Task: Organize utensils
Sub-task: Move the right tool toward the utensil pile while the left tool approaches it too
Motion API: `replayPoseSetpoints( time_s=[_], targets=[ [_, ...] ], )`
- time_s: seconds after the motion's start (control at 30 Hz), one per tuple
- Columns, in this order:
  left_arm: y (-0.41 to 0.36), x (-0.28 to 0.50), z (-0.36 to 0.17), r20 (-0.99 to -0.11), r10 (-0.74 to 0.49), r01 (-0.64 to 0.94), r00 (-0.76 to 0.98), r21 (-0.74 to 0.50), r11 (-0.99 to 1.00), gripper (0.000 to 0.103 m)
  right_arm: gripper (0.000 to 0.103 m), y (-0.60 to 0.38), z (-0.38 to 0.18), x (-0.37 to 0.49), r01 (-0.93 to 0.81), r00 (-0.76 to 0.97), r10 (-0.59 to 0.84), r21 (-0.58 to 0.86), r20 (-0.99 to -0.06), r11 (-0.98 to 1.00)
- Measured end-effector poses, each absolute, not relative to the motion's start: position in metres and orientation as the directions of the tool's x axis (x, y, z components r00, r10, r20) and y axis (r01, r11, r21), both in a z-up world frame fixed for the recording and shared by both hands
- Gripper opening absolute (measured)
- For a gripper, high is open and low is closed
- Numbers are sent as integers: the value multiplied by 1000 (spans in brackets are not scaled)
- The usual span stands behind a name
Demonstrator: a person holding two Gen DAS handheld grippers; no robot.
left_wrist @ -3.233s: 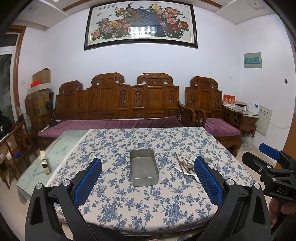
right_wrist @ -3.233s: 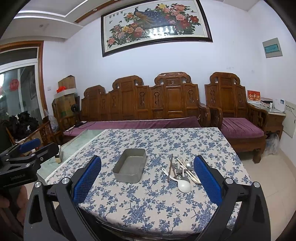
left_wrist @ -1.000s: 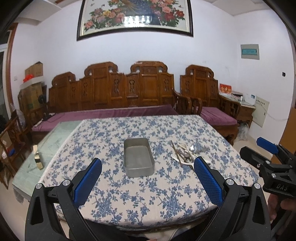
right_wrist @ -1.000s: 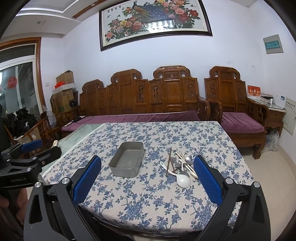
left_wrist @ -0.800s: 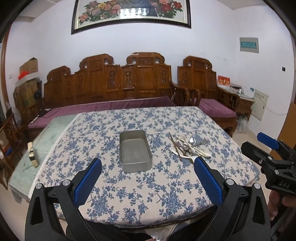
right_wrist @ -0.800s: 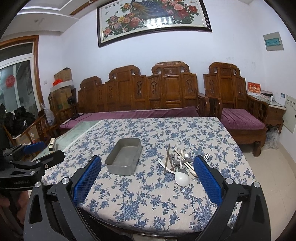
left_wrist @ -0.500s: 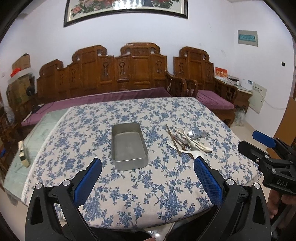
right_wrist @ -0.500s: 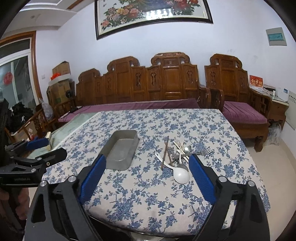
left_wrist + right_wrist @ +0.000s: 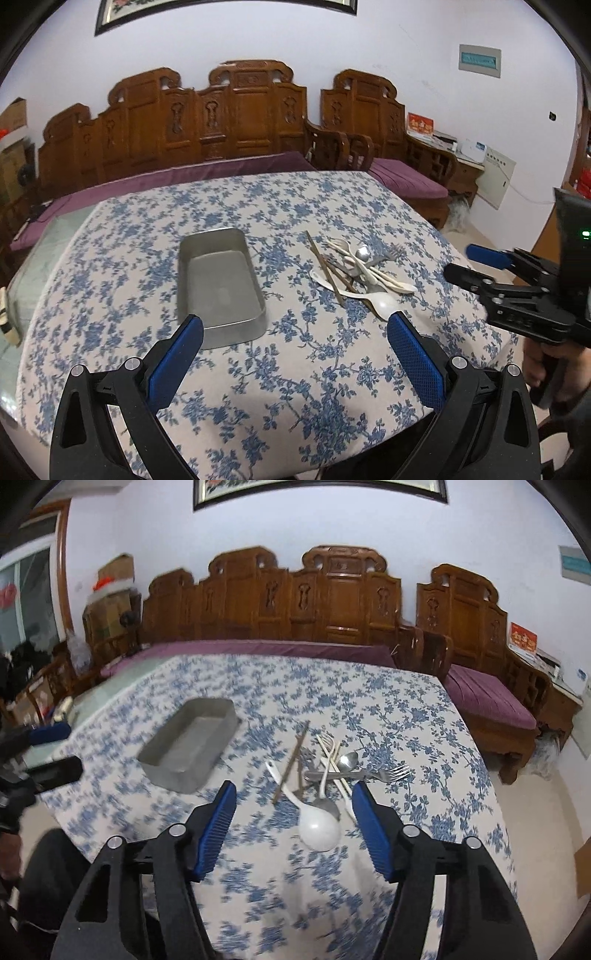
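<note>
A grey metal tray (image 9: pixel 218 280) (image 9: pixel 192 742) lies empty on the blue-flowered tablecloth (image 9: pixel 280 369). Right of it is a heap of utensils (image 9: pixel 354 269) (image 9: pixel 325 768): a white ladle spoon (image 9: pixel 317 829), a metal fork (image 9: pixel 391 773), a metal spoon (image 9: pixel 349 760), pale plastic cutlery and brown chopsticks (image 9: pixel 291 768). My left gripper (image 9: pixel 293 328) hangs open over the table's near part, just short of the tray. My right gripper (image 9: pixel 293 794) hovers above the near end of the heap; its jaws are closing and nothing is between the pads. It also shows at the right edge of the left wrist view (image 9: pixel 476 264).
A carved wooden bench with purple cushions (image 9: pixel 236 166) runs behind the table, and a matching chair (image 9: pixel 487 701) stands at the right. A glass side table (image 9: pixel 33 251) with a small object sits at the left. A person's hand (image 9: pixel 546 369) holds the right gripper's handle.
Both grippers have moved forward and down toward the table, so tray and utensils look larger. The right gripper's blue pads have come closer together; the left ones kept their width.
</note>
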State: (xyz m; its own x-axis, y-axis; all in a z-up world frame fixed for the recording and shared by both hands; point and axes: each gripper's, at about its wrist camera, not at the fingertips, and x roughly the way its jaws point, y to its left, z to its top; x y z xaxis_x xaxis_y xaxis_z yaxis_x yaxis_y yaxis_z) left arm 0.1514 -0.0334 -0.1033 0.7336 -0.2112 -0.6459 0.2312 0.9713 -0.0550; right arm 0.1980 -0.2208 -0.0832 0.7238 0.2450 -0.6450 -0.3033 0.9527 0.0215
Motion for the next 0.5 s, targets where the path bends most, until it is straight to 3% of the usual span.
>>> replayPoseSetpoints(
  time_s=[0.23,0.37,0.5],
  targets=[
    [-45,174,-121,-671,-239,247,702,-85,965,96,55,-227,-135,249,-336,635,280,69,-720,939],
    [-52,187,-132,-694,-251,260,675,-94,961,87,53,-227,-168,270,-339,591,260,57,-763,939],
    [-61,202,-145,-718,-254,271,648,-94,958,81,44,-237,-181,288,-321,569,262,83,-779,943]
  ],
)
